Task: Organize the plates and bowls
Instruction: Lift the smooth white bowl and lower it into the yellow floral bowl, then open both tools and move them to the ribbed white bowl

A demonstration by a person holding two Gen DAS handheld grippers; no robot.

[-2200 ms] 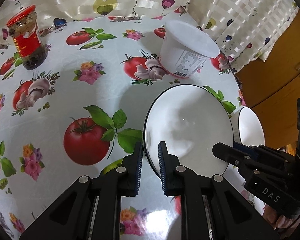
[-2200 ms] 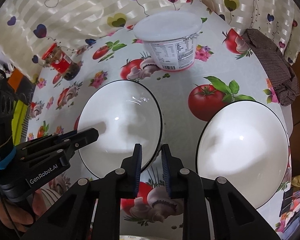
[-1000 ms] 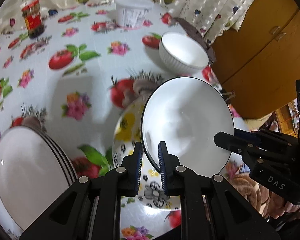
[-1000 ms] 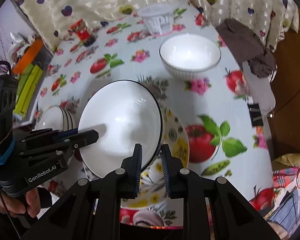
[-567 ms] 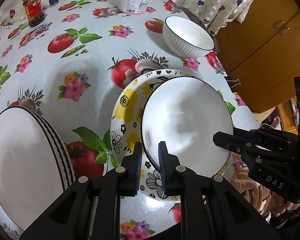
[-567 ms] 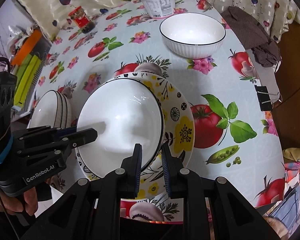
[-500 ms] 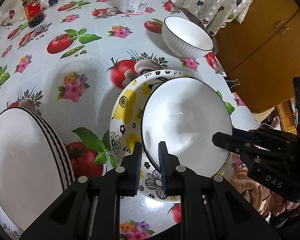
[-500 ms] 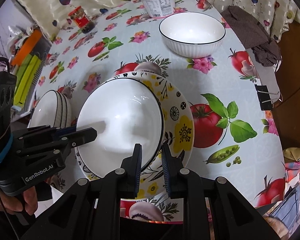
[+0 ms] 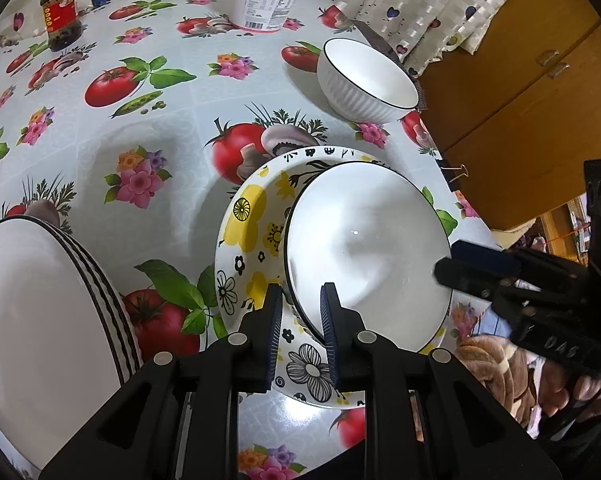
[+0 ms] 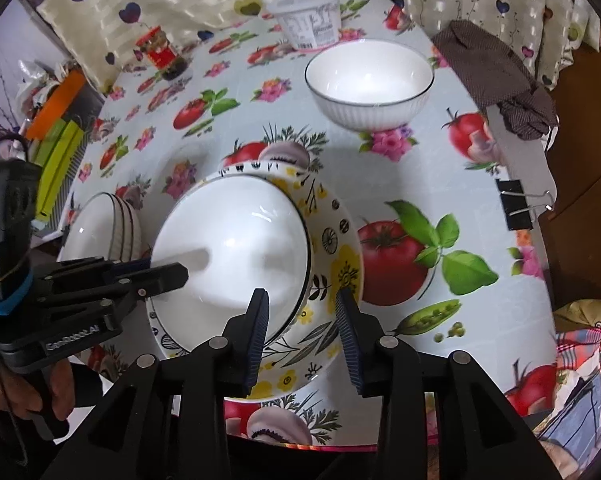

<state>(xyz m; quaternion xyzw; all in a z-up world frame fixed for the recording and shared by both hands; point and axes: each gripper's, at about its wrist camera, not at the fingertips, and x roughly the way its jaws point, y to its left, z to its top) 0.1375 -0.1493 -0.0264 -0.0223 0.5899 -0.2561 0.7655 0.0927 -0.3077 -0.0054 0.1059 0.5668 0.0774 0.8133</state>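
At the bottom of each wrist view the jaws have just been opening. The left gripper (image 9: pixel 300 312) stands slightly parted with the white bowl's (image 9: pixel 364 248) rim in the gap, no longer pinched as it was half a second ago. The right gripper (image 10: pixel 302 316) is wider, its jaws clear of the opposite rim. The bowl, carried over the table two seconds ago, now sits in the flowered bowl (image 9: pixel 248 236) at frame centre, so this nesting looks done. At lower left waits a stack (image 9: pixel 40 320) of white dishes. Farther, upper right, a ribbed bowl (image 9: pixel 364 80) stands alone, likely next. Beyond it are a tub (image 9: pixel 266 4) and jar (image 9: pixel 60 12).
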